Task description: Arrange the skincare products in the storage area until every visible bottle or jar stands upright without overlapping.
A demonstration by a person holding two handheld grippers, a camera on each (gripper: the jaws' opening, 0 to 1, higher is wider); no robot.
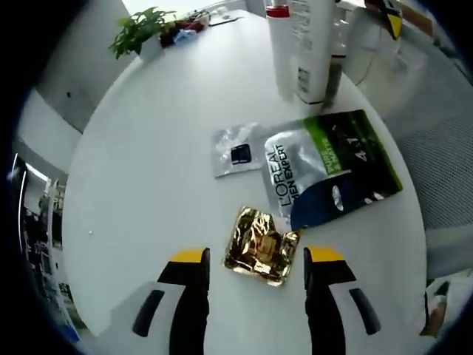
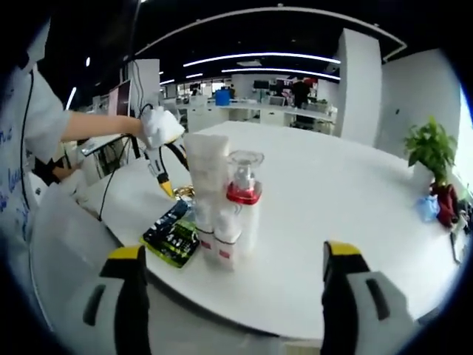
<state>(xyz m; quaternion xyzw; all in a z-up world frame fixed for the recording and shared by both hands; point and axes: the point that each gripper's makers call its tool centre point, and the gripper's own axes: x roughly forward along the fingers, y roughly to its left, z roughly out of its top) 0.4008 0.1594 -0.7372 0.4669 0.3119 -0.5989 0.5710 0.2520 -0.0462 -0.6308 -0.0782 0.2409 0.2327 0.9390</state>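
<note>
Left gripper view: your left gripper [image 1: 256, 260] holds its fingers spread, empty, over a crinkled gold sachet [image 1: 260, 246] at lower centre on the white worktop [image 1: 148, 148]. Your right gripper [image 2: 235, 259] is likewise released; white bottles [image 2: 222, 200] stand upright mid-frame.

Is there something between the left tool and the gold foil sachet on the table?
Nothing visible. The gold foil sachet lies flat on the white table, just ahead of the open left tool. The L'Oreal pouch touches the sachet's far corner, beyond it.

white tubes [image 1: 299, 44]: tops cut off by view edge | green-black pouch [image 2: 171, 233]: far part hidden behind tubes
</note>
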